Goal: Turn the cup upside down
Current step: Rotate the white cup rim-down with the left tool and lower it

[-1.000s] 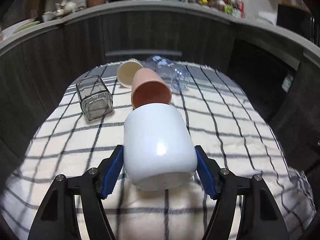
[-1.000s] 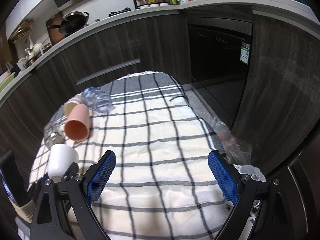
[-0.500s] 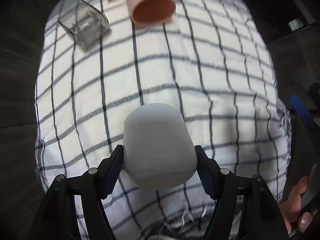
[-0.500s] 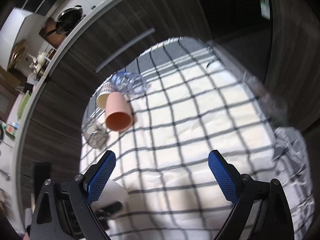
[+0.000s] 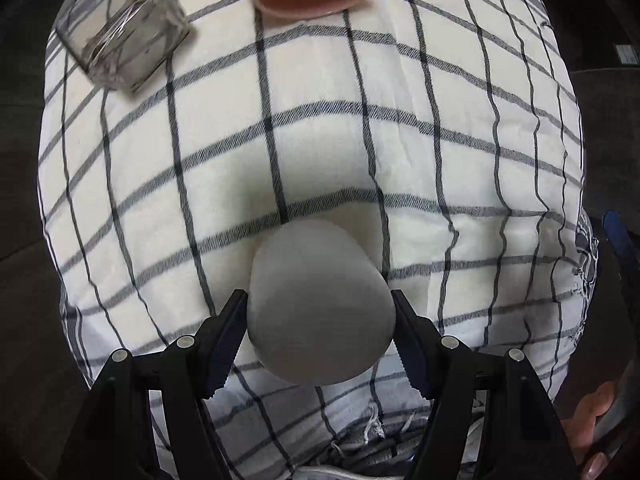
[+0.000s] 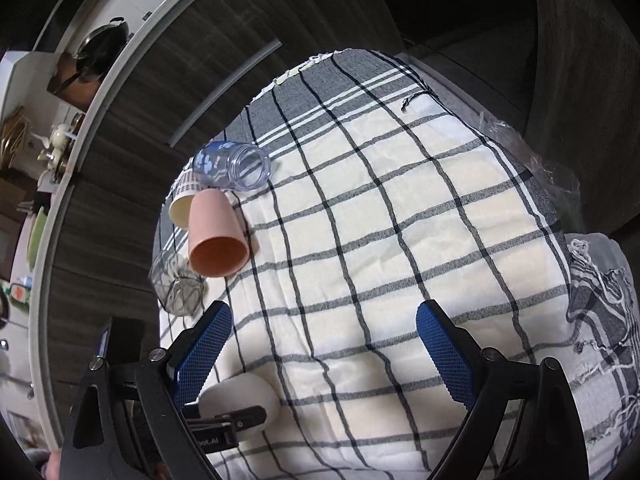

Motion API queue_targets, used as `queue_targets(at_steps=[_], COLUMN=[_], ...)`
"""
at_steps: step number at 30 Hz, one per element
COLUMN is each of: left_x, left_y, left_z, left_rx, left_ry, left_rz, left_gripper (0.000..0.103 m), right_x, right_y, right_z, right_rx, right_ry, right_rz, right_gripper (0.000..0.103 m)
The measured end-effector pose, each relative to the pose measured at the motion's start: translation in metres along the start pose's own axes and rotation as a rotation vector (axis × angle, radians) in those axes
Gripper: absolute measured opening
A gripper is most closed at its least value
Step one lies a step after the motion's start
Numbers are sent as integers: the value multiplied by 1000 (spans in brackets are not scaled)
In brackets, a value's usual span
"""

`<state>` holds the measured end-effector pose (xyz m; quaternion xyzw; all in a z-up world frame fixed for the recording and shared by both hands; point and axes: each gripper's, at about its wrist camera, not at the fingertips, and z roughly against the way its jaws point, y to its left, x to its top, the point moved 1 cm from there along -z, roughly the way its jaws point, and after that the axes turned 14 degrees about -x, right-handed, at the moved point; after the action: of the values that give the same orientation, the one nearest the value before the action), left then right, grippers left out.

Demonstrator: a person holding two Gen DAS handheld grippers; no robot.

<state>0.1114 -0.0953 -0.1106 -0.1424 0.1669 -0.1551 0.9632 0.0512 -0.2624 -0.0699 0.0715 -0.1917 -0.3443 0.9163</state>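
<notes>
Checked black-and-cream tablecloth [image 5: 320, 152] is lying beneath the smooth, rigid, probably slippery white ceramic cup [image 5: 318, 312], which the left gripper [image 5: 318, 332] is clamping across its sides, while the right gripper [image 6: 320, 356] is hanging wide open, empty.

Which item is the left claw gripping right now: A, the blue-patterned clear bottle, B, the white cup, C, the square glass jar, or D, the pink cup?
B: the left claw is shut on the white cup, pressing both its sides, while the pink cup, square glass jar and clear bottle lie untouched on the checked cloth.
</notes>
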Motion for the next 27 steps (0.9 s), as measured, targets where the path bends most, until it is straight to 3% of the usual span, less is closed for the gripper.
queue_targets(at_steps=[6,13,22,27], left_x=[-7,-33,-74,-80], left_y=[-5,7,19,21], left_z=[7,41,94,97], left_rx=[15,-35,-20,14], left_ry=[-35,-141,-409,-549], left_rz=[-40,-42,-67,-56], left_gripper=[73,77,78,78], right_x=[2,1,-6,-11], right_y=[3,11,44,67], right_z=[-1,11,48,71], right_rx=[-15,-34,-52,-67], right_ry=[-2,-20,-140,-243], right_rz=[13,56,200,308], right_gripper=[94,94,94,94])
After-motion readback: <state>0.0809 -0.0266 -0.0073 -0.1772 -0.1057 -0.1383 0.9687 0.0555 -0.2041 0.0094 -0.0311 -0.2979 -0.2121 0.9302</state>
